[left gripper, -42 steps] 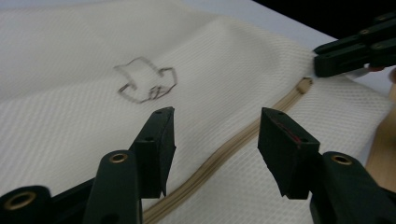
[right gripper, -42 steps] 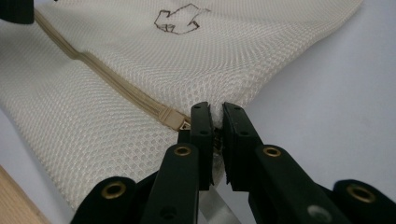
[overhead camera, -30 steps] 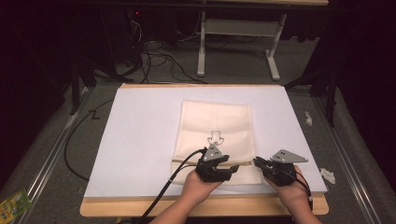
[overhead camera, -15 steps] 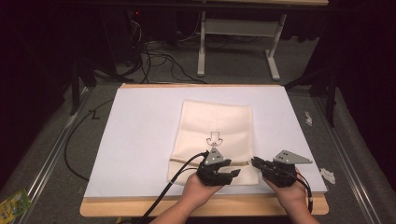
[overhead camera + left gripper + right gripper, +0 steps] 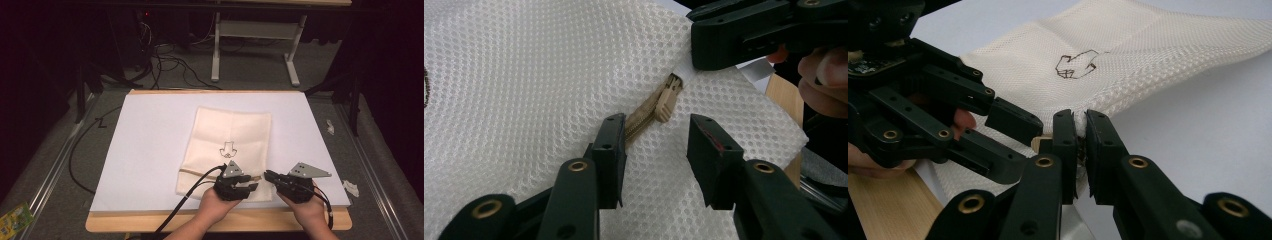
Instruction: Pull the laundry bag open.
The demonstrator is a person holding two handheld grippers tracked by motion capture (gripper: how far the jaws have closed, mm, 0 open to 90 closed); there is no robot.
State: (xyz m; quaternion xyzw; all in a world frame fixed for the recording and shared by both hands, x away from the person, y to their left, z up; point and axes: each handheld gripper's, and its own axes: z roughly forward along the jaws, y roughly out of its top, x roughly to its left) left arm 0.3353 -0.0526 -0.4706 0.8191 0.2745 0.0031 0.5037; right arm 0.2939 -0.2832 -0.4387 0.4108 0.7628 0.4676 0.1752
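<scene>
A cream mesh bag [image 5: 231, 147] is laid flat on a white sheet [image 5: 150, 145] covering the table [image 5: 220, 222], directly ahead of both grippers. A tan zipper [image 5: 644, 117] is run along the bag's near edge, and its pull [image 5: 667, 97] is seen in the left gripper view just beyond and between the jaw tips. A small dark drawing [image 5: 228, 149] is printed on the mesh farther out from the grippers.

The left gripper [image 5: 656, 137] is held with its jaws spread apart, lowered onto the mesh on either side of the zipper line; nothing is clasped between them. The left jaw tip is set against the zipper tape, while the pull lies just ahead of the gap.

The right gripper [image 5: 1081, 131] is clamped on the bag's corner edge, a fold of mesh being pinched between its nearly meeting jaws. In the left gripper view, this gripper is seen pressed to the fabric at the zipper's end, just past the pull.

In the high view, the two grippers are placed close together at the bag's near right corner, each held by a hand [image 5: 212, 205] from the table's near edge. Cables [image 5: 170, 62] are strewn on the floor beyond the table.
</scene>
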